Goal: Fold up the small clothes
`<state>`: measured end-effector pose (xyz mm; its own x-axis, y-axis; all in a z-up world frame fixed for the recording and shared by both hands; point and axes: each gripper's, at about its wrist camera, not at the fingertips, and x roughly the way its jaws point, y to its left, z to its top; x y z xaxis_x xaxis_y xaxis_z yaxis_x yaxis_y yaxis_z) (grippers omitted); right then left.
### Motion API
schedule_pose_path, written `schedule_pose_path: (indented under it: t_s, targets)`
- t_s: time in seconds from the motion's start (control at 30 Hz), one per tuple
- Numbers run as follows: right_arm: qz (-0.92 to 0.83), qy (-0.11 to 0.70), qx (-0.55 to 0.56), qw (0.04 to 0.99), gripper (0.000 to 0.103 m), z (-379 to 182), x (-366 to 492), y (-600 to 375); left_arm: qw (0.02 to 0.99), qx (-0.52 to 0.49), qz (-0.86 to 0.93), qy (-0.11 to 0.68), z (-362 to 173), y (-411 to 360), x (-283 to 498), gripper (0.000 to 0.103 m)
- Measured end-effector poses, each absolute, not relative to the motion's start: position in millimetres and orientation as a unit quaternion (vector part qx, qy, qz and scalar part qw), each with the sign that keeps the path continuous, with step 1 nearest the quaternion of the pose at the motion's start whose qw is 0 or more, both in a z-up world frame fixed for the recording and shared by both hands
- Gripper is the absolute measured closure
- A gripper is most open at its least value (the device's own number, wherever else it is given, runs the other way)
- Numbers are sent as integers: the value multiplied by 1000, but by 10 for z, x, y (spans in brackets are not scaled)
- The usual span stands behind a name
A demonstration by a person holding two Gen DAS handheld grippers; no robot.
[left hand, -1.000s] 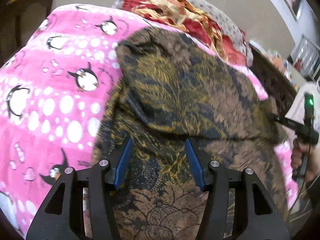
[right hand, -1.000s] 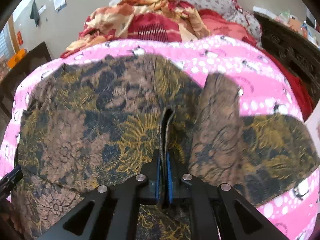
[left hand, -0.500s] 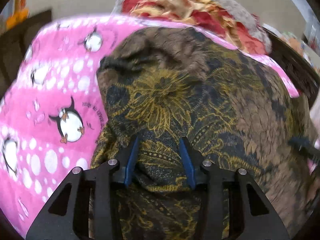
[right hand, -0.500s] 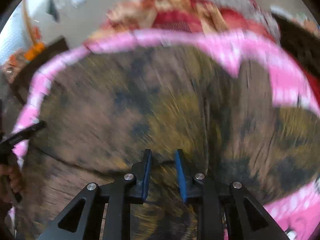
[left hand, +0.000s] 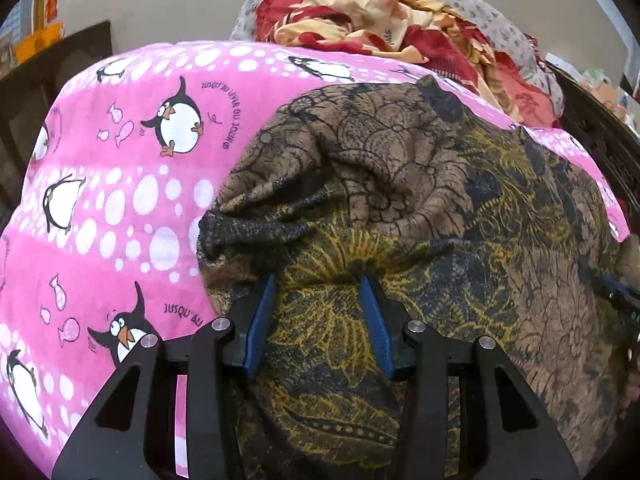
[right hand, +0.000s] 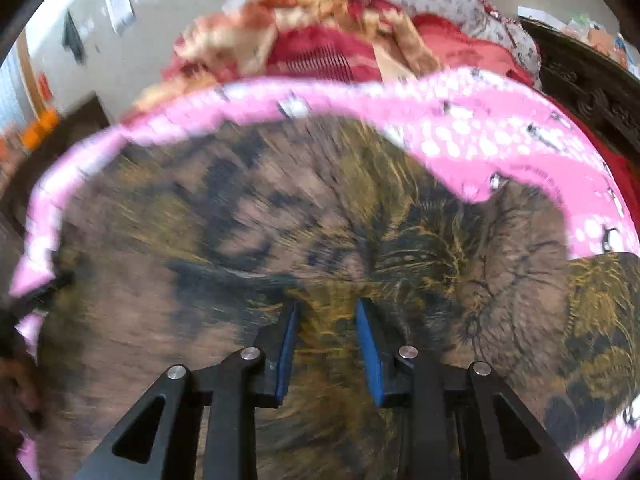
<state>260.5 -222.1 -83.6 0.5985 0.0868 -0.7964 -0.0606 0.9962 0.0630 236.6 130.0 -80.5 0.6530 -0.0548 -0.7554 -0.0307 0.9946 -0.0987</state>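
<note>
A brown, black and gold floral garment (left hand: 400,200) lies on a pink penguin blanket (left hand: 120,208), its left edge bunched into folds. My left gripper (left hand: 318,292) is open, its blue-padded fingers (left hand: 260,316) low over the cloth near that bunched edge, holding nothing. In the right wrist view the same garment (right hand: 240,220) is spread wide and blurred by motion. My right gripper (right hand: 326,312) is open over the garment's middle, empty. The other gripper shows at the right edge of the left wrist view (left hand: 618,296).
A heap of red and cream cloth (left hand: 384,28) and a grey patterned pillow (left hand: 480,8) lie at the bed's far end. Dark carved wooden furniture (right hand: 580,76) stands to the right, a dark wooden piece (left hand: 48,68) to the left.
My right gripper let go of the garment fold and opened. My left gripper moved toward the garment's bunched left edge, staying open. The garment now lies flatter.
</note>
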Motion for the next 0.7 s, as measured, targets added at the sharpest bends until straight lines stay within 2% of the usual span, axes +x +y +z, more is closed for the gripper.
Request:
schedule_pose_path:
  t_s: [0.27,0.37,0.4,0.5,0.6,0.63,0.67,0.7]
  targets:
    - [78,399,43,912,73,-493,2075,-2120,915,-100,4,391,-514,1364,1814,59]
    - [68,464,6,883,70,-835,2044,-1838,904,-105,-11,413,-614,1225,1719,59]
    - [65,453,-6,889,70,-854,1991,-1807,900,-93,-15,426,-664,1167,1711,59]
    - [74,436,32,896,70,-494,1852,-1956,904,-38,-12,427,-706,980,1659,59]
    - [54,370,48,926,68,33,1536,-2427,905,-62,-27,420,-623,950,1564,59]
    - [38,360,51,931,65,148,1459,-2666,908,-69,-34,411,-606,934,1513,57]
    - [20,354,62,933,58,221,1396,-2913,912,-73,-40,402,-618,904,1448,43]
    - [-3,350,81,933,53,260,1335,-3216,913,-75,-44,398,-647,892,1409,34]
